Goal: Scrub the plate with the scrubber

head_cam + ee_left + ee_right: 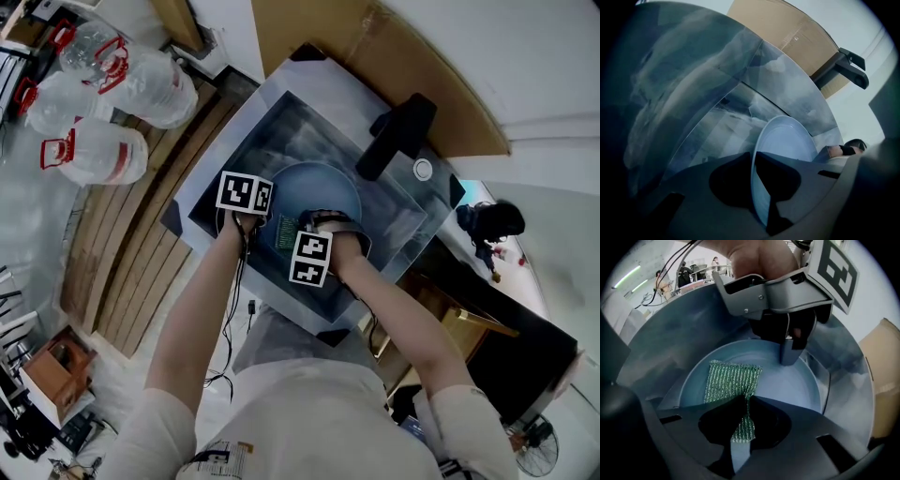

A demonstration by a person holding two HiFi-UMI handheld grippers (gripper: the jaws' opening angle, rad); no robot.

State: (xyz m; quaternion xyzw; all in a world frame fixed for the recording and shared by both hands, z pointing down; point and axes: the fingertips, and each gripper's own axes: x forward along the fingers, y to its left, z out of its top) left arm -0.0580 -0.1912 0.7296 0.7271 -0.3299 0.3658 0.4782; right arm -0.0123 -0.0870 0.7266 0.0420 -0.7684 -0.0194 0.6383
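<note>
A pale blue plate (323, 187) stands tilted in the steel sink (272, 122). My left gripper (246, 221) is shut on the plate's rim; in the left gripper view the rim (754, 154) runs edge-on between the jaws of the left gripper (753, 161). My right gripper (300, 234) is shut on a green mesh scrubber (284, 232). In the right gripper view the scrubber (731, 378) lies spread flat on the plate's face (787, 380), one end pinched in the right gripper (743, 406). The left gripper (789, 352) shows at the plate's far rim.
A black faucet (398, 136) reaches over the sink's back right corner. Cardboard (309, 28) leans behind the sink. Large clear water jugs (112, 94) stand on the floor at the left, beside wooden slats (141, 244).
</note>
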